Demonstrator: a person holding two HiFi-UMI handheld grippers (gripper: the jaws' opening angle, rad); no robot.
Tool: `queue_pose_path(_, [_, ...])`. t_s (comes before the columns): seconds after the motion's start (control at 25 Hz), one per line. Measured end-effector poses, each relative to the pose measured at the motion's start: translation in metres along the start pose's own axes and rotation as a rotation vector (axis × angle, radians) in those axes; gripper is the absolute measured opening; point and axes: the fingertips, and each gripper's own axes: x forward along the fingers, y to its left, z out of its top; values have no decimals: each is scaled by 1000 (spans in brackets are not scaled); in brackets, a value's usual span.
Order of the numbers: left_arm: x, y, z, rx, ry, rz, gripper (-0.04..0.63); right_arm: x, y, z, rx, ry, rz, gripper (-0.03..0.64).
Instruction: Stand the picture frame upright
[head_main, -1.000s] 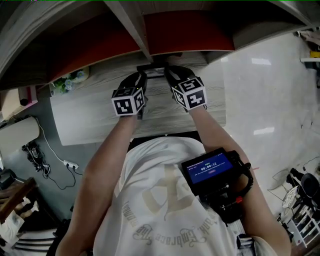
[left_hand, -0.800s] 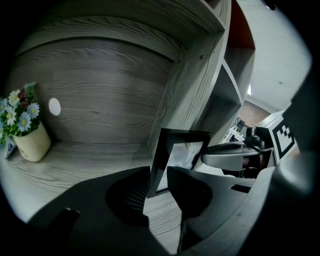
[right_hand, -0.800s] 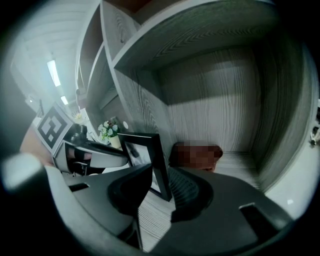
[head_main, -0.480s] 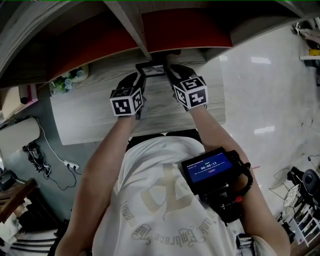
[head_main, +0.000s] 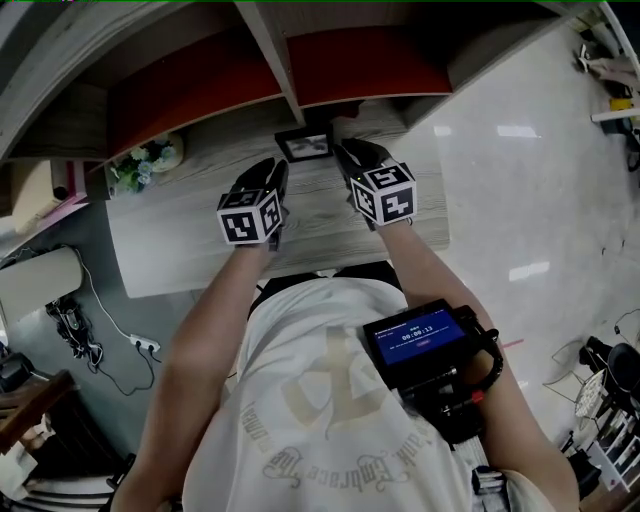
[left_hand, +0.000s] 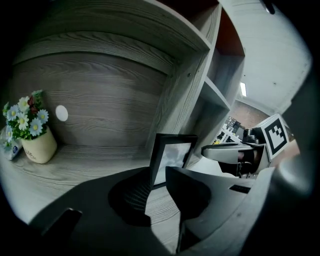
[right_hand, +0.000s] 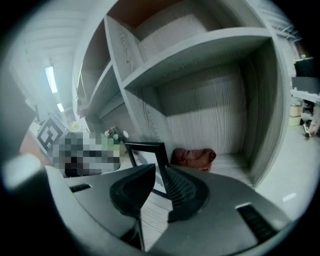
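Observation:
A black picture frame (head_main: 305, 146) stands upright on the grey wood desk (head_main: 180, 235), just in front of the shelf unit. My left gripper (head_main: 278, 172) is at its left side and my right gripper (head_main: 348, 156) at its right, both a little nearer me than the frame. In the left gripper view the frame (left_hand: 172, 157) rises just beyond the jaw tips of that gripper (left_hand: 156, 187). The right gripper view shows the frame (right_hand: 147, 157) likewise past that gripper (right_hand: 159, 180). Both pairs of jaws are closing, and no pad presses on the frame.
A cream pot of flowers (head_main: 140, 160) stands at the desk's back left, also in the left gripper view as the pot (left_hand: 31, 142). A red-brown cloth (right_hand: 194, 157) lies in the shelf bay behind the frame. A shelf divider (head_main: 270, 50) rises above. White floor (head_main: 520, 200) lies right.
The frame shows more of its face now than a second ago. Both grippers have drawn back slightly toward me and away from its sides.

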Motion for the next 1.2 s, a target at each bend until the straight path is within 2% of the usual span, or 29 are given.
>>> queue_pose_path(0.2, [-4, -5, 1, 13, -39, -34, 60, -7, 6, 5, -21, -36, 13, 68])
queue_pose_path(0.28, [-10, -7, 2, 10, -52, -44, 56, -12, 11, 9, -23, -55, 16, 28])
queue_pose_path(0.32, [-15, -8, 3, 8, -59, -48, 30, -16, 14, 12, -23, -66, 19, 12])
queue_pose_path(0.44, [-31, -12, 5, 12, -85, -65, 5, -28, 27, 20, -18, -105, 36, 6])
queue_pose_path(0.64, [-56, -19, 10, 40, -131, -98, 5, -46, 43, 26, -16, -150, 63, 5])
queue_pose_path(1.0, [-98, -18, 14, 28, -214, -137, 5, -78, 74, 27, -60, -188, 119, 4])
queue_pose_path(1.2, [-122, -18, 13, 51, -257, -176, 5, -93, 89, 23, -78, -207, 137, 3])
